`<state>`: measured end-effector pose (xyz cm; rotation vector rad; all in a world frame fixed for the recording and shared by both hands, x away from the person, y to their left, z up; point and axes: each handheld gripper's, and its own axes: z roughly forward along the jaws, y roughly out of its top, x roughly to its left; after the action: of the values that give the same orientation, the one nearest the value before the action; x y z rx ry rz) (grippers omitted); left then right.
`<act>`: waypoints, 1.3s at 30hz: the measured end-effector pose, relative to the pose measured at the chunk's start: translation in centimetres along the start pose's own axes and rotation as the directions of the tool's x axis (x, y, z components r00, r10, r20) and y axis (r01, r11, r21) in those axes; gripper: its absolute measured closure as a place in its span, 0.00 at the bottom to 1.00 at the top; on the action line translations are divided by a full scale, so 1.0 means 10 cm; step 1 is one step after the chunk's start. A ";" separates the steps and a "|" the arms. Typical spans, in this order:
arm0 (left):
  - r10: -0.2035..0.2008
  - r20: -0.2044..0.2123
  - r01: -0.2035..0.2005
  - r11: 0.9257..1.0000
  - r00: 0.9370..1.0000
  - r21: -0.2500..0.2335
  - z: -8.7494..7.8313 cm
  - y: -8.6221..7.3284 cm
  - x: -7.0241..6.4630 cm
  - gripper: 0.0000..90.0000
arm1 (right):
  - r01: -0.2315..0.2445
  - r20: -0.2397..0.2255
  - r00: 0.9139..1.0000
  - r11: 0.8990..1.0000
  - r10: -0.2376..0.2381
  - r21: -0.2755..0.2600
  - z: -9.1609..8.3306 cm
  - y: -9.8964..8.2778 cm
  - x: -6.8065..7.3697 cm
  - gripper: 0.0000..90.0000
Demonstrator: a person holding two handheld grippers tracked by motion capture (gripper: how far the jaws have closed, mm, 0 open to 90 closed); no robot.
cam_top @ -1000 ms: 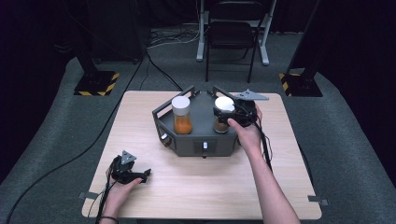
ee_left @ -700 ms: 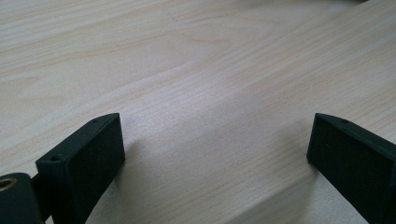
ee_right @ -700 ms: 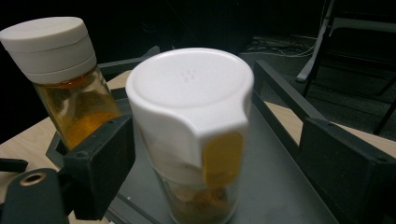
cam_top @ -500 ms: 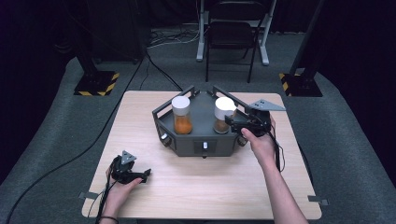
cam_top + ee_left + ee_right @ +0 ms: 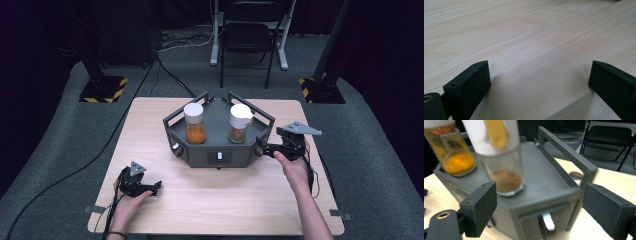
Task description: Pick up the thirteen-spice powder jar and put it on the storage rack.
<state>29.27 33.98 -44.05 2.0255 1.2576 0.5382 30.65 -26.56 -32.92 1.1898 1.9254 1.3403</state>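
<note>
Because the glass jar with the white cap and brown powder (image 5: pixel 239 123) stands upright on the right half of the dark grey six-sided tray (image 5: pixel 218 150), it lies to the left of the right tool (image 5: pixel 265 149) in the high view, just past the tray's wall. That tool is spread wide with nothing between its jaws, and it points at the tray's right side. The glass jar of orange powder (image 5: pixel 194 123) stands on the left half. The left tool (image 5: pixel 156 186), also spread and empty, rests well apart on the pale wooden worktop (image 5: pixel 150 125), so the right hand is much nearer.
</note>
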 end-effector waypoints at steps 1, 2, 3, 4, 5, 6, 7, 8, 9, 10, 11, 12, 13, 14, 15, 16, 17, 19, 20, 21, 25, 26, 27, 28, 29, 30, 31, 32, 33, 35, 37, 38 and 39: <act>0.000 0.000 0.000 1.000 1.000 0.000 0.00 0.00 0.00 0.04 | -0.005 0.002 1.000 1.000 0.005 0.000 -0.02 -0.04 -0.02 0.13; 0.000 0.000 0.000 1.000 1.000 0.000 0.00 0.00 0.00 0.04 | -0.010 0.005 1.000 1.000 0.010 0.002 -0.03 -0.08 -0.04 0.13; -0.001 -0.001 0.001 1.000 1.000 0.000 0.00 0.00 0.00 0.04 | -0.017 0.006 1.000 1.000 0.017 0.005 -0.05 -0.12 -0.06 0.13; 0.001 -0.002 -0.001 1.000 1.000 0.002 0.00 0.00 0.00 0.04 | -0.025 0.008 1.000 1.000 0.025 0.009 -0.06 -0.16 -0.07 0.13; -0.002 -0.002 0.002 1.000 1.000 0.000 0.00 0.00 -0.01 0.04 | -0.031 0.012 0.999 0.999 0.031 0.011 -0.07 -0.20 -0.09 0.13; -0.001 -0.002 0.001 1.000 1.000 0.000 0.00 0.00 -0.01 0.04 | -0.038 0.014 0.999 0.999 0.038 0.014 -0.08 -0.25 -0.11 0.13; -0.001 -0.002 0.001 1.000 1.000 0.000 0.00 0.00 -0.01 0.04 | -0.045 0.018 0.999 0.999 0.044 0.017 -0.09 -0.29 -0.12 0.13; -0.001 -0.002 0.001 1.000 1.000 0.000 0.00 0.00 -0.01 0.04 | -0.049 0.020 0.999 0.999 0.049 0.021 -0.10 -0.33 -0.13 0.13; -0.002 -0.002 0.002 1.000 1.000 0.000 0.00 0.00 -0.01 0.04 | -0.053 0.022 0.998 0.998 0.053 0.023 -0.10 -0.36 -0.14 0.13; -0.001 -0.002 0.001 1.000 1.000 0.000 0.00 0.00 -0.01 0.04 | -0.056 0.024 0.998 0.998 0.056 0.027 -0.11 -0.40 -0.15 0.13; -0.001 -0.002 0.001 1.000 1.000 0.000 0.00 0.00 -0.01 0.04 | -0.057 0.029 0.998 0.998 0.056 0.033 -0.12 -0.43 -0.15 0.13; -0.001 -0.002 0.001 1.000 1.000 0.000 0.00 0.00 -0.01 0.04 | -0.054 0.035 0.998 0.998 0.052 0.036 -0.12 -0.46 -0.15 0.13; 0.003 -0.004 -0.003 1.000 1.000 0.001 0.00 0.00 -0.01 0.05 | -0.051 0.041 0.998 0.998 0.049 0.040 -0.13 -0.49 -0.14 0.13; 0.002 -0.005 -0.002 1.000 1.000 0.001 0.00 0.00 -0.01 0.05 | -0.050 0.044 0.998 0.998 0.048 0.046 -0.13 -0.51 -0.14 0.13; 0.001 -0.005 -0.001 1.000 1.000 0.000 0.00 0.00 -0.01 0.05 | -0.046 0.051 0.998 0.998 0.044 0.051 -0.14 -0.54 -0.14 0.13; 0.001 -0.005 -0.001 1.000 1.000 0.001 0.00 0.00 -0.01 0.05 | -0.043 0.056 0.998 0.997 0.040 0.057 -0.14 -0.58 -0.13 0.13; 0.002 -0.005 -0.002 1.000 1.000 0.001 0.00 0.00 -0.01 0.05 | -0.045 0.059 0.997 0.997 0.041 0.063 -0.14 -0.61 -0.13 0.13; 0.002 -0.005 -0.002 1.000 1.000 0.001 0.00 0.00 -0.01 0.05 | -0.051 0.065 0.997 0.996 0.046 0.072 -0.15 -0.68 -0.15 0.13; 0.002 -0.005 -0.002 1.000 1.000 0.001 0.00 0.00 -0.01 0.05 | -0.060 0.068 0.996 0.995 0.055 0.076 -0.16 -0.72 -0.16 0.13; 0.002 -0.005 -0.002 1.000 1.000 0.001 0.00 0.00 -0.01 0.05 | -0.067 0.073 0.995 0.995 0.062 0.075 -0.17 -0.76 -0.17 0.13; 0.002 -0.001 -0.002 1.000 1.000 0.002 0.00 0.00 0.00 0.04 | -0.109 0.083 0.991 0.990 0.102 0.086 -0.19 -0.95 -0.20 0.13; 0.002 -0.001 -0.002 1.000 1.000 0.002 0.00 0.00 -0.01 0.04 | -0.115 0.086 0.991 0.989 0.107 0.092 -0.19 -1.00 -0.20 0.13; 0.001 -0.001 -0.001 1.000 1.000 0.002 0.00 0.00 -0.01 0.04 | -0.121 0.091 0.990 0.988 0.112 0.096 -0.19 -1.05 -0.19 0.13; 0.000 -0.002 0.000 1.000 1.000 0.002 0.00 0.00 -0.01 0.04 | -0.127 0.090 0.989 0.987 0.118 0.102 -0.19 -1.09 -0.20 0.13; 0.000 -0.002 0.000 1.000 1.000 0.003 0.00 0.00 -0.01 0.04 | -0.134 0.093 0.988 0.985 0.124 0.109 -0.20 -1.13 -0.21 0.13; 0.000 -0.002 0.000 1.000 1.000 0.003 0.00 0.00 -0.01 0.04 | -0.138 0.098 0.987 0.984 0.127 0.114 -0.20 -1.16 -0.21 0.13; 0.000 -0.002 0.000 1.000 1.000 0.002 0.00 0.00 -0.01 0.04 | -0.142 0.100 0.986 0.982 0.130 0.122 -0.20 -1.19 -0.22 0.13; 0.000 -0.002 0.000 1.000 1.000 0.003 0.00 0.00 -0.01 0.04 | -0.148 0.105 0.985 0.980 0.135 0.131 -0.21 -1.23 -0.23 0.13; 0.000 -0.002 0.000 1.000 1.000 0.002 0.00 0.00 -0.01 0.04 | -0.150 0.107 0.985 0.980 0.136 0.134 -0.21 -1.24 -0.24 0.13; -0.001 -0.002 0.001 1.000 1.000 0.002 0.00 0.00 -0.01 0.04 | -0.158 0.111 0.984 0.977 0.143 0.141 -0.23 -1.27 -0.26 0.13; 0.000 -0.002 0.000 1.000 1.000 0.002 0.00 0.00 -0.01 0.04 | -0.161 0.117 0.983 0.976 0.145 0.145 -0.25 -1.30 -0.27 0.13; 0.000 -0.002 0.000 1.000 1.000 0.002 0.00 0.00 -0.01 0.04 | -0.155 0.125 0.983 0.977 0.137 0.147 -0.26 -1.31 -0.26 0.13; 0.000 -0.002 0.000 1.000 1.000 0.002 0.00 0.00 -0.01 0.04 | -0.149 0.135 0.982 0.977 0.129 0.153 -0.27 -1.33 -0.24 0.13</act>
<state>29.24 33.86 -44.02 2.0273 1.2604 0.5392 24.76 -31.65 -44.28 1.4763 1.9219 1.1637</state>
